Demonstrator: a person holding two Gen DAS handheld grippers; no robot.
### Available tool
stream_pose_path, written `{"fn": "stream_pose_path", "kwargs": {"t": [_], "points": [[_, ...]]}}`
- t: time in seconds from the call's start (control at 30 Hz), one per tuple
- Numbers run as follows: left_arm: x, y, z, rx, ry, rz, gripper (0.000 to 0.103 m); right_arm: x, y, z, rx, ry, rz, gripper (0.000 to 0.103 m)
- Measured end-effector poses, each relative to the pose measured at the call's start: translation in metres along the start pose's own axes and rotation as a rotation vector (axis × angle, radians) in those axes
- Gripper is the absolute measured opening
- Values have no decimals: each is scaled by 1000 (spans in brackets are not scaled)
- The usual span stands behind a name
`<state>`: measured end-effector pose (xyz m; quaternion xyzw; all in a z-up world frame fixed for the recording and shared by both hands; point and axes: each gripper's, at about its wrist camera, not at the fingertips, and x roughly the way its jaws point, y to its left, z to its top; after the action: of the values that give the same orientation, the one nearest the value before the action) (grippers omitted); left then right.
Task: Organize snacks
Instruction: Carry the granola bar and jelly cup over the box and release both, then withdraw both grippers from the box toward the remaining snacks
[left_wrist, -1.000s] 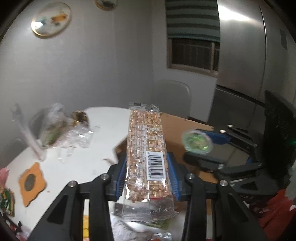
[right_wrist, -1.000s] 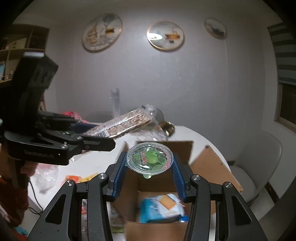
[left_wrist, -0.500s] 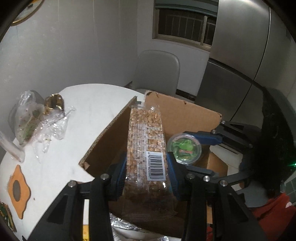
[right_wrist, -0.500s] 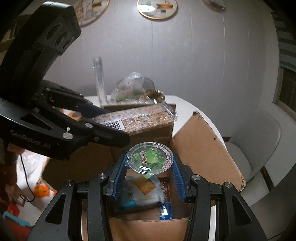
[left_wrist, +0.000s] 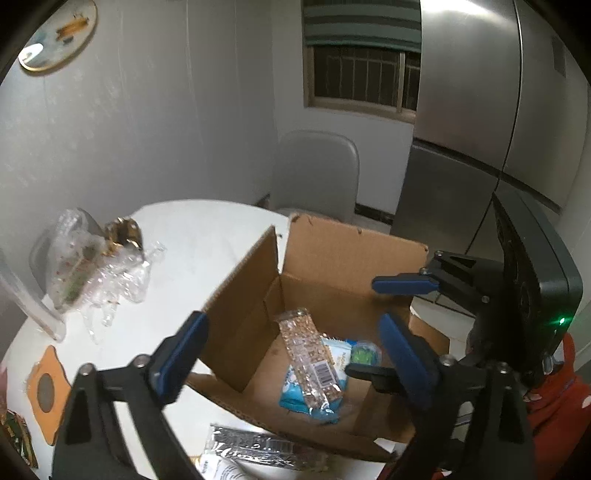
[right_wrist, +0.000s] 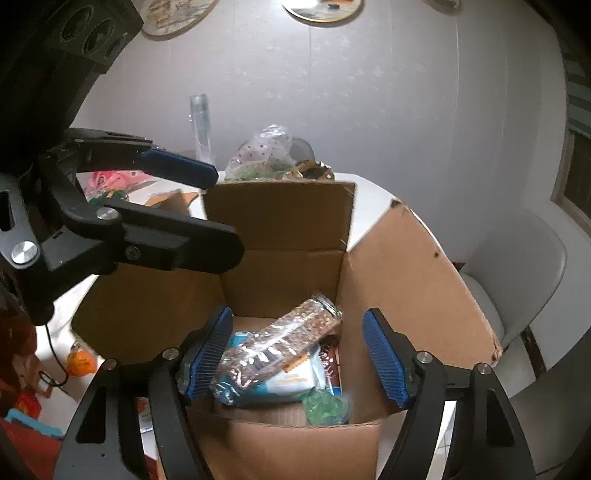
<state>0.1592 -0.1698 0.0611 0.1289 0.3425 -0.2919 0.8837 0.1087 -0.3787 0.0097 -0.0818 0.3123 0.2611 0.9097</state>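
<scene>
An open cardboard box (left_wrist: 343, 254) (right_wrist: 280, 218) stands on the white round table (left_wrist: 195, 236). Inside it lie a long peanut bar in clear wrap (left_wrist: 309, 360) (right_wrist: 280, 338), a blue snack packet (left_wrist: 314, 384) (right_wrist: 291, 380) and a green jelly cup (left_wrist: 365, 353) (right_wrist: 325, 406). My left gripper (left_wrist: 291, 354) is open and empty above the box's near side. My right gripper (right_wrist: 297, 354) is open and empty over the box. The right gripper also shows in the left wrist view (left_wrist: 384, 325), and the left gripper shows in the right wrist view (right_wrist: 199, 206).
Clear plastic bags with a gold-wrapped item (left_wrist: 96, 266) and an orange coaster (left_wrist: 46, 386) lie on the table's left. A silver wrapped bar (left_wrist: 258, 448) lies before the box. A grey chair (left_wrist: 317, 173) and a steel fridge (left_wrist: 480, 110) stand behind. A tall clear glass (right_wrist: 201, 125) stands at the back.
Both grippers have opened. The peanut bar left my left gripper and the jelly cup left my right gripper; both now lie inside the box.
</scene>
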Motion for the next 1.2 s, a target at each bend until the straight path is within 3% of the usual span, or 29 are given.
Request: {"fn": "stream_pose_path", "kwargs": {"t": [0.3,0.57,0.73,0.83,1.0,1.2], "points": [[-51,2,-19,-20,-84,63,97,-31,18,6,-34,-61,-26,85],[-121,15,-52,-99,-190,148,97,-72,55,11,-74,-170,-50,85],[-156,28,-96,-147,-229,267,97,-104,92,15,-126,-290,37,85],[-167,41,-128,-200,-231,297,97,-108,118,10,-179,-328,82,85],[-170,68,-191,-332,-204,365,97,-82,161,-3,-222,-283,234,85],[-150,85,-246,-440,-149,360,97,-21,193,-23,-240,-143,283,82]]}}
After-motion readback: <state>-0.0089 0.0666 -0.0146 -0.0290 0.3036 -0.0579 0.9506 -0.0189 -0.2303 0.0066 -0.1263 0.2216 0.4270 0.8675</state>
